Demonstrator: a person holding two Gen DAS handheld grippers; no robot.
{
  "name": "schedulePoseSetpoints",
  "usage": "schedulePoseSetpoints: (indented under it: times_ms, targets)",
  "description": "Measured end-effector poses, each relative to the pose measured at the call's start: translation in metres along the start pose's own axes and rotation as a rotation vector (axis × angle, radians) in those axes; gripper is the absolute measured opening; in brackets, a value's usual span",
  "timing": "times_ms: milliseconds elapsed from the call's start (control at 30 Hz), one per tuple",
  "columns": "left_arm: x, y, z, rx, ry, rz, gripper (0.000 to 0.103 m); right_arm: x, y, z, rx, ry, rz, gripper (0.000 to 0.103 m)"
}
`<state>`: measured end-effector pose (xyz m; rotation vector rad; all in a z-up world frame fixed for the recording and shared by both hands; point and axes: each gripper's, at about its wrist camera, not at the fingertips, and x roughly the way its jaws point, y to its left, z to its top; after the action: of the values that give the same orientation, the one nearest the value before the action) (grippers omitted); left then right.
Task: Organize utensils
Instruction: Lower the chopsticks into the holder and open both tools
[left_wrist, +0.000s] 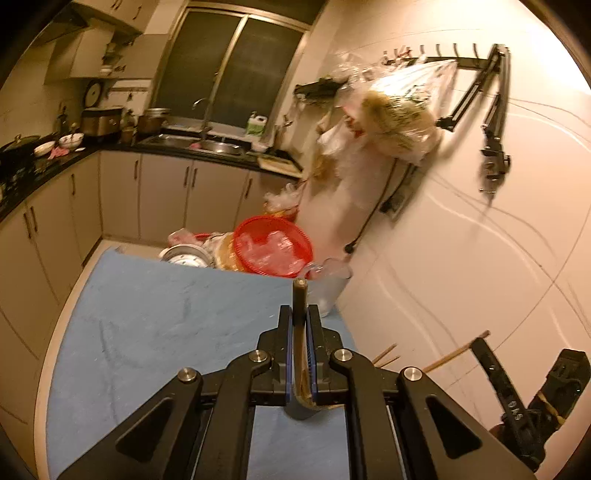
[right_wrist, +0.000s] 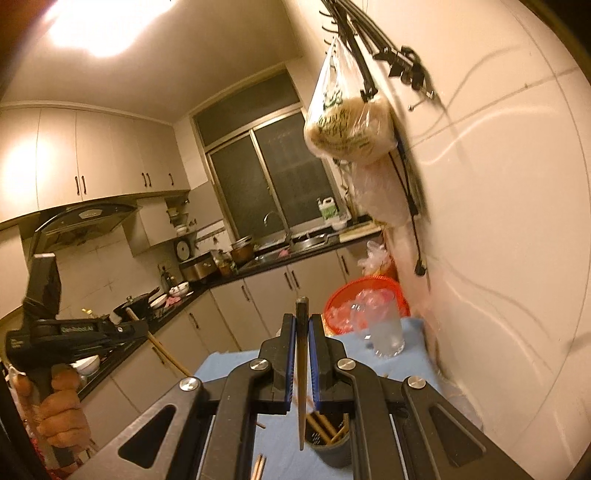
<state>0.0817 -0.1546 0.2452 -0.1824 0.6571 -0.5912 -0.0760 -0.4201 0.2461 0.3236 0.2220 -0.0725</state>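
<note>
Right gripper (right_wrist: 303, 325) clamped on a dark chopstick (right_wrist: 301, 373) held upright, tip just above and left of the dark utensil holder (right_wrist: 328, 448) directly below on the blue bench (right_wrist: 413, 332); left gripper (left_wrist: 299, 314) clamped on another stick (left_wrist: 298, 317), farther off.

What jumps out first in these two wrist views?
Each gripper is clamped on a chopstick: the left gripper over the blue table, the right gripper right above a dark holder with more chopsticks in it. Behind, a red basket sits at the table's far end and a full plastic bag hangs on the wall.
</note>
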Motion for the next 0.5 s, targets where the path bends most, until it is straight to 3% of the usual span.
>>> schedulePoseSetpoints:
  times_ms: [200,500]
  targets:
    - [0.031,-0.022,-0.003,0.029,0.021,-0.012,0.007,0.02,-0.01,0.005,-0.009,0.007,-0.026,0.008]
    - [0.101,-0.02,-0.03,0.029,0.157,0.014,0.007,0.055,-0.026,-0.024,-0.004,0.106,-0.044,0.008]
